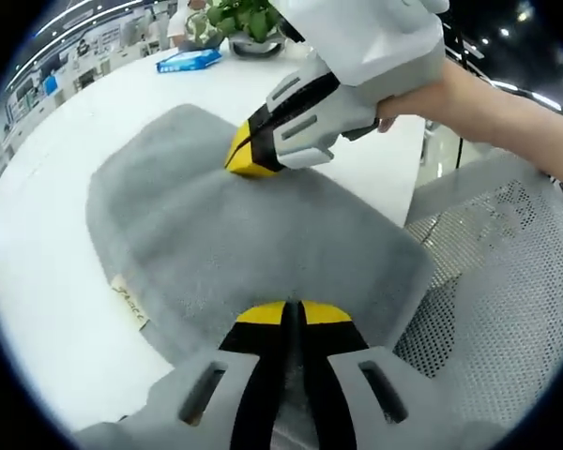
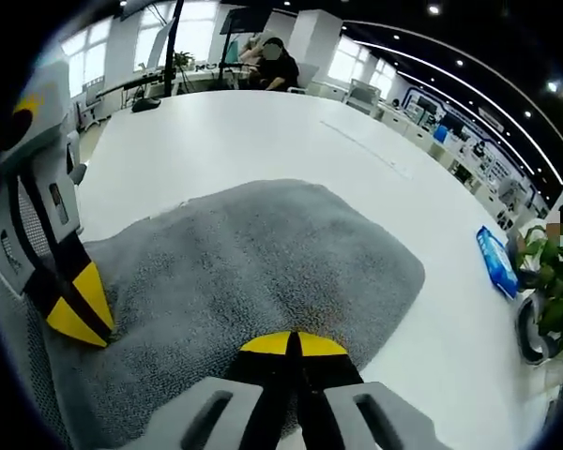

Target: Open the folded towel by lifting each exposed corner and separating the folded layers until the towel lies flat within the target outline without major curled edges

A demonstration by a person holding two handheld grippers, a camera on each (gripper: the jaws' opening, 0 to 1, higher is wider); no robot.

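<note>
Two grippers, one grey towel, both pairs of fingers pinched shut on its edges.

Left gripper (image 1: 288, 314) clamps the near edge of the towel (image 1: 235, 234); right gripper (image 2: 293, 344) bites the opposite edge, yellow tips together. The towel lies on the white counter (image 2: 263, 131), one tag (image 1: 129, 300) peeking out. Beyond: one blue packet (image 2: 497, 261), one potted plant (image 2: 554, 281), one mesh chair (image 1: 507, 300).
</note>
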